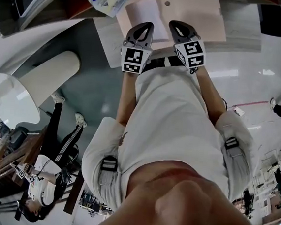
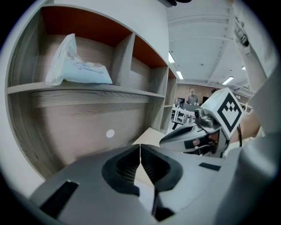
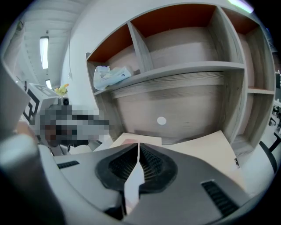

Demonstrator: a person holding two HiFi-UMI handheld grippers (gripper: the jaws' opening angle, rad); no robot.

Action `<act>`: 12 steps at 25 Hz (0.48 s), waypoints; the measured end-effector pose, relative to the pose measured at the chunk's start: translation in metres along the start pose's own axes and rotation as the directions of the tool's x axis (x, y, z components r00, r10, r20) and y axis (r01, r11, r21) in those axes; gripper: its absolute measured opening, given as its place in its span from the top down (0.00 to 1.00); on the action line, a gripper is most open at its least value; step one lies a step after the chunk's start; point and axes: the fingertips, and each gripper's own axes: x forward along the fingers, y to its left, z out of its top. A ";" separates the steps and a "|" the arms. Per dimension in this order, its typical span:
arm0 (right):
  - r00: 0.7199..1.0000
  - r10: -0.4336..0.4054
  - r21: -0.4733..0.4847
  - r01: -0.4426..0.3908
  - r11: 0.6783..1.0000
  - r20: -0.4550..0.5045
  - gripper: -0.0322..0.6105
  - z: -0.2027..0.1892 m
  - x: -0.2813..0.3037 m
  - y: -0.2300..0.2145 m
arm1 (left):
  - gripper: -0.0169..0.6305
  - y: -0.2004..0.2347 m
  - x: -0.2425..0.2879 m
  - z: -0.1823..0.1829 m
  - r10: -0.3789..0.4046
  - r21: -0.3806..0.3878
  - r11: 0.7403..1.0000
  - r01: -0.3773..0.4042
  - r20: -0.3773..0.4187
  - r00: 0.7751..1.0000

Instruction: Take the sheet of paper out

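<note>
Left hand-held gripper (image 2: 140,151): clenched, tips meeting, nothing seen pinched. Right hand-held gripper (image 3: 138,149): likewise clenched and empty.

Sheet of paper (image 1: 149,12): flat at top centre of the head view, apparently overlapping the tan folder (image 1: 202,14), just ahead of both tips.

Risk: closed jaws can only push. The sheet may skid or crease, or a later pinch may catch the folder too.

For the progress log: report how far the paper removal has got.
Done: nothing that shows. The white paper sheet lies flat on the beige card folder; whether it is tucked in cannot be told. In hand: nothing. The left claw and right claw are both shut and empty, by the folder's near edge. Left: grip the sheet and draw it clear.
</note>
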 end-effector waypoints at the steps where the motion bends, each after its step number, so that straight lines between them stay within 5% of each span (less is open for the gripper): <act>1: 1.000 -0.003 0.002 0.003 1.000 -0.008 0.91 -0.003 0.003 0.002 | 0.94 0.002 0.001 -0.003 -0.007 -0.001 1.000 0.007 -0.004 1.000; 12: 0.997 -0.025 0.020 0.027 0.999 -0.077 0.91 -0.026 0.032 0.011 | 0.94 0.015 0.013 -0.028 -0.074 -0.018 0.997 0.073 -0.052 0.996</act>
